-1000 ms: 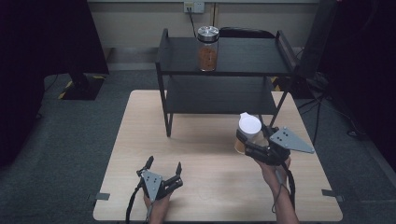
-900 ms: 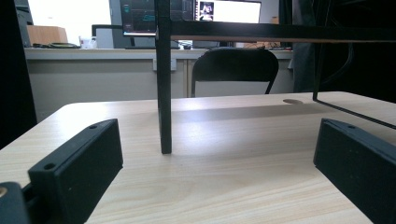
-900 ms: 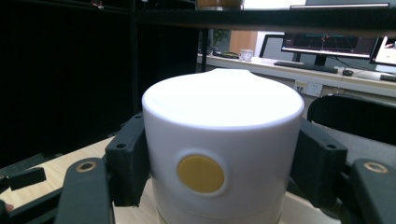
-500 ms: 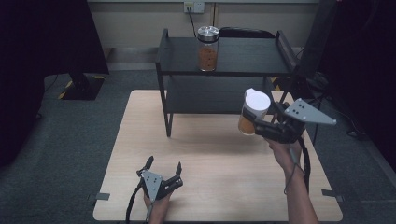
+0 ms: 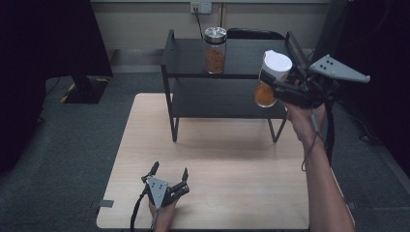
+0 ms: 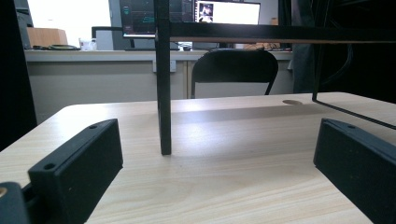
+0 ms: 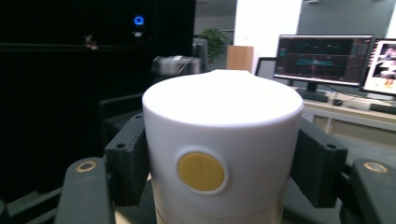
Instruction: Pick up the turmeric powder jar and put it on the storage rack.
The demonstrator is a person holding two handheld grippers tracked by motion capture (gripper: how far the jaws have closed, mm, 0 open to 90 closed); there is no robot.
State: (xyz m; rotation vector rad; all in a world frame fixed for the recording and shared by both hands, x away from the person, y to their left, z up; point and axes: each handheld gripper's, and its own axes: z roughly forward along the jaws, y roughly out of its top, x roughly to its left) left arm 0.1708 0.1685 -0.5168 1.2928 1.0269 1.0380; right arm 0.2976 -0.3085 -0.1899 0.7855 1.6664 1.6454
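- Jar with white lid (image 5: 271, 78): pinched at the lid in my right gripper (image 5: 285, 89), in mid-air at the upper right of the high view, level with the top of the black shelf rack (image 5: 241, 72).
- Second jar (image 5: 215, 50) already stands on the top tier, upper centre.
- Left gripper (image 5: 169, 174): jaws spread, empty, on the table (image 5: 232, 159), lower left.
- Lift looks done; placing and release remain.
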